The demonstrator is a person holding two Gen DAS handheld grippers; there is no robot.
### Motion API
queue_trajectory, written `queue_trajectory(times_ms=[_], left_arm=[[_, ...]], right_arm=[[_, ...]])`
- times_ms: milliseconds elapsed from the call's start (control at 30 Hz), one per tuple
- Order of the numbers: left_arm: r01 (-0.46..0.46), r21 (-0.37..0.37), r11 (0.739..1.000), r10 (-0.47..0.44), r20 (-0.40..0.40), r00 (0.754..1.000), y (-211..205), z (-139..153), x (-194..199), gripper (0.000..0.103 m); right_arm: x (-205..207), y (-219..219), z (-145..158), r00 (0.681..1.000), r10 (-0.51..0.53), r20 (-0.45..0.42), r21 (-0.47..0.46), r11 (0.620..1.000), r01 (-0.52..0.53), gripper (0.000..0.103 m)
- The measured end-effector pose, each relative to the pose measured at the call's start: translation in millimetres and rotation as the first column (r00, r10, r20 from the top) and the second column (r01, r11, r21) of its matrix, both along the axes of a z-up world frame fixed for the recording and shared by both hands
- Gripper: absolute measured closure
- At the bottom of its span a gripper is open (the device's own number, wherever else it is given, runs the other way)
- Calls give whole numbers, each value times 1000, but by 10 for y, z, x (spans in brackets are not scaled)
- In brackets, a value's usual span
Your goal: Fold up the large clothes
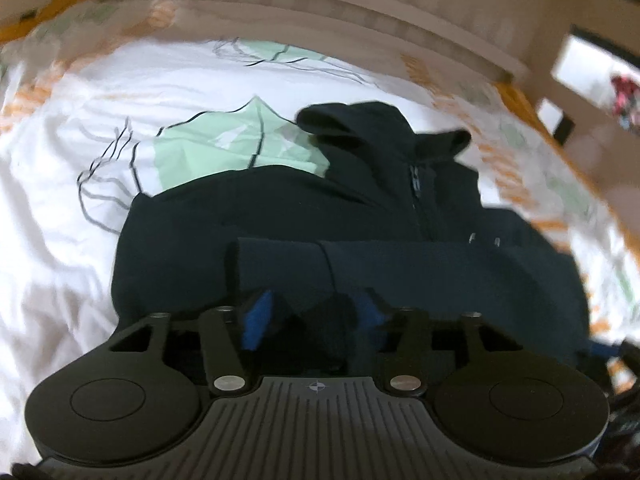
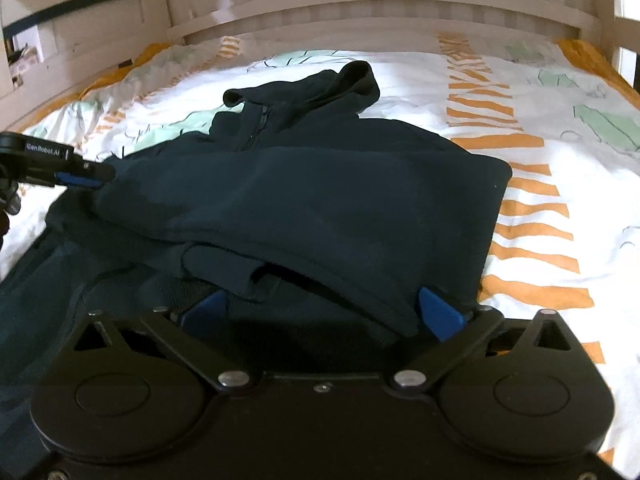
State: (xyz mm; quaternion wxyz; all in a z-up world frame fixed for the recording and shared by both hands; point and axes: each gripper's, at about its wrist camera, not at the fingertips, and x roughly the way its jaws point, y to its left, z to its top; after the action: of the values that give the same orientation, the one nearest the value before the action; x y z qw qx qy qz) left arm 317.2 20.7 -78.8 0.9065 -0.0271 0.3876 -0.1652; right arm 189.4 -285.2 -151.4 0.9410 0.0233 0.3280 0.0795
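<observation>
Garment: a dark navy zip hoodie [image 2: 320, 184] lies on the bed [image 2: 560, 240], partly folded, a sleeve or side panel laid across its chest.
Long axis: from the near hem by both grippers straight ahead to the hood [image 2: 344, 80], which lies at the far end toward the headboard [image 2: 360, 8].
Right gripper [image 2: 320, 312]: its blue fingers [image 2: 440, 312] are spread wide, and the near edge of the hoodie sits in the gap between them; they do not look closed on the cloth.
Left gripper [image 1: 316, 320]: its blue fingers [image 1: 256, 320] stand closer together with dark cloth bunched between them; it seems to be pinching the hem, though motion blur makes the contact hard to confirm.
Left gripper as seen from the right wrist: it [image 2: 76, 178] meets the garment's left edge, off to the left of the right gripper and a little farther ahead.
Direction of the garment: dead ahead of both grippers, body and hood lying away from them, hem nearest.
Nearer hand: both are at the near edge; the right is at the near right corner, the left on the left side.
Likely next move: carry the near hem forward toward the hood, which calls for the right gripper to close first.
Risk: an uneven lift if only one side holds.
</observation>
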Motion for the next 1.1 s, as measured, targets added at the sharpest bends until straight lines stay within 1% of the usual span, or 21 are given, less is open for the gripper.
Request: queue_trajectory(times_ms=[67, 100, 167, 233, 300, 400, 533, 600, 667, 733, 800, 900, 967, 1100], left_arm=[[11, 85, 996, -14, 25, 1000, -84, -77, -17, 45], [12, 119, 993, -15, 29, 999, -103, -137, -16, 41], [-3, 138, 990, -1, 25, 1000, -93, -255, -15, 31], [-21, 116, 993, 17, 39, 999, -57, -336, -35, 27], [-26, 127, 992, 19, 61, 998, -76, -365, -66, 25], [-27, 134, 991, 19, 62, 998, -100, -355, -69, 21], [-7, 123, 992, 4, 23, 1000, -72, -267, -32, 21], [2, 96, 995, -2, 5, 1000, -35, -174, -35, 21], [2, 62, 998, -3, 17, 1000, -1, -65, -41, 21], [4, 38, 999, -6, 54, 999, 27, 78, -28, 21], [6, 33, 999, -9, 84, 996, 33, 201, 45, 21], [1, 17, 1000, -3, 107, 994, 5, 324, 256, 21], [-4, 9, 1000, 3, 115, 993, -33, 358, 433, 21], [2, 43, 999, -8, 137, 991, -178, 350, 767, 21]], right_arm=[[-22, 24, -17, 1000, 2, 6, -26, 1000, -2, 1], [-32, 38, -23, 1000, 3, 9, -37, 999, -3, 1], [-31, 59, -30, 1000, 4, 13, -57, 998, -4, 1], [-30, 92, -38, 1000, 6, 11, -82, 997, -5, 1], [-23, 129, -44, 1000, 7, 5, -112, 994, -7, 1], [-9, 149, -46, 1000, 8, -4, -127, 992, -9, 1], [-16, 120, -18, 1000, 10, -13, -106, 994, -11, 1], [-14, 107, 21, 1000, 1, -12, -97, 995, -2, 2], [-31, 79, 96, 1000, -23, -5, -66, 998, 22, 3], [-54, 33, 213, 999, -48, 17, -10, 999, 48, 3], [-46, 4, 336, 997, -60, 48, 21, 998, 59, 3], [57, -19, 521, 994, -69, 85, 38, 997, 66, 3], [236, -27, 624, 993, -65, 98, 36, 997, 61, 3], [685, 9, 713, 989, -54, 141, -1, 999, 54, 3]])
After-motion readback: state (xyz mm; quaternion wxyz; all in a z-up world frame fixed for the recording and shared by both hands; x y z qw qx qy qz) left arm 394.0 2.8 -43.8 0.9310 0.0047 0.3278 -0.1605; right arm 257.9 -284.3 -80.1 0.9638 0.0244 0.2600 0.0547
